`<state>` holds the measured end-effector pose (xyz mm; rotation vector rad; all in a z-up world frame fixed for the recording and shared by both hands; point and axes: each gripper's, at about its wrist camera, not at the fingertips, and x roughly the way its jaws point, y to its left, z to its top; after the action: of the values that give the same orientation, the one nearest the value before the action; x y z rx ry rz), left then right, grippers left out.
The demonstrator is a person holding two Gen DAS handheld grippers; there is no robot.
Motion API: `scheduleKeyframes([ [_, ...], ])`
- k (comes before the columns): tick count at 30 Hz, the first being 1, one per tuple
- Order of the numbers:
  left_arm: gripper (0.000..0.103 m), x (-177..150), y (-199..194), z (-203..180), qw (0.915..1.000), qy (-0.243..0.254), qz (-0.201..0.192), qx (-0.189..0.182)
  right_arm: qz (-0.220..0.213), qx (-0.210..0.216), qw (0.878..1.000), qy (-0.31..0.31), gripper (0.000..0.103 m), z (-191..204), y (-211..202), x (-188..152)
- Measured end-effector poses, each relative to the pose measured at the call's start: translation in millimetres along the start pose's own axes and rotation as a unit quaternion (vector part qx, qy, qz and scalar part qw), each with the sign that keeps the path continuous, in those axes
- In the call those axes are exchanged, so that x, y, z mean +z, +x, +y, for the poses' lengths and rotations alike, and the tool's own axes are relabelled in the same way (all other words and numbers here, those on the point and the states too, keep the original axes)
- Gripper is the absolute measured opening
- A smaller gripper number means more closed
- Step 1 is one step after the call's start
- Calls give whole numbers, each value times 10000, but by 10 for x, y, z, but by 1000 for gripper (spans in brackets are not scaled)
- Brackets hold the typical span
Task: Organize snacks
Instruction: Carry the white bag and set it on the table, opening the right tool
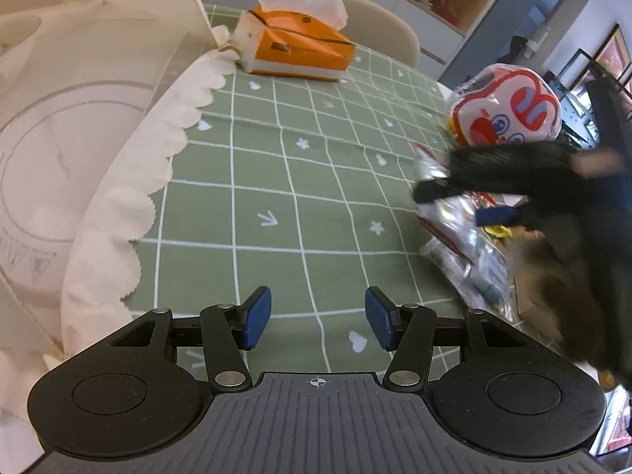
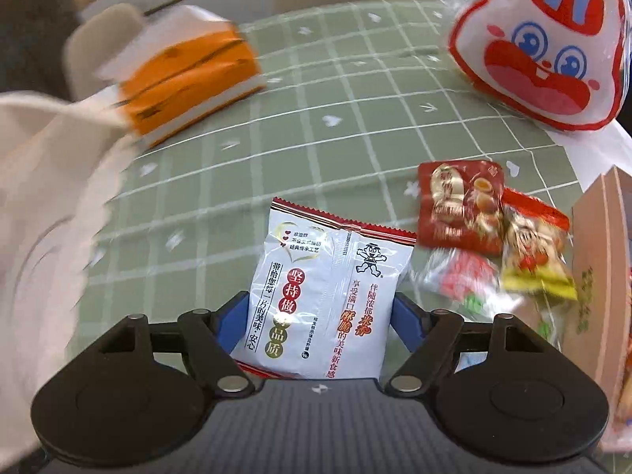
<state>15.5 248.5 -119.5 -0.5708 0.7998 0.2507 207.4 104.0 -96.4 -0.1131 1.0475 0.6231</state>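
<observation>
Presently, the right hand-held gripper (image 2: 320, 316) was clenched on a white packet (image 2: 322, 292), its blue pads pressed to the packet's two long edges, with the printed face up and most of the packet projecting forward over the green checked table (image 2: 355, 118). The left hand-held gripper (image 1: 318, 318) stood released, nothing between its pads, hovering over bare cloth just beside a cream fabric basket (image 1: 118, 205) with a scalloped edge. The other snacks lay in a loose heap to the right of the packet: a red packet (image 2: 460, 205), a yellow-based one (image 2: 533, 252) and a clear wrapper with pink contents (image 2: 466, 280), all beside a cardboard box (image 2: 600, 276). A large rabbit-face bag (image 2: 549, 51) sat further back, and an orange tissue box (image 2: 189, 75) stood near the basket. Blur across the basket side of the right view suggested motion. In my judgement the step in hand was the carrying of the white packet to the basket. To do it well, the grip should be kept firm on the edges, since a puffed packet may slip or twist; the packet should be brought over the rim before the pads are eased apart, and lowered rather than dropped. The idle left hand-held gripper ought to keep clear of the path, or steady the soft rim if it sags.
</observation>
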Motion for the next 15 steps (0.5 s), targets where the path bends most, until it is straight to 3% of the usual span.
scheduleKeyframes([
  [3,58,-47,-15,-40,10000,-41,31,-3,-58,266,9992,-305,76,29,-305,-256],
  [8,58,-158,-16,-136,9997,-173,149,-64,223,573,9970,-478,76,-83,-618,-783],
  [12,58,-232,-3,-325,9996,-61,230,-171,338,383,9959,-748,76,-248,-788,-1277],
  [15,58,-285,16,-506,9992,58,268,-277,199,-113,9943,-1042,76,-384,-875,-1606],
])
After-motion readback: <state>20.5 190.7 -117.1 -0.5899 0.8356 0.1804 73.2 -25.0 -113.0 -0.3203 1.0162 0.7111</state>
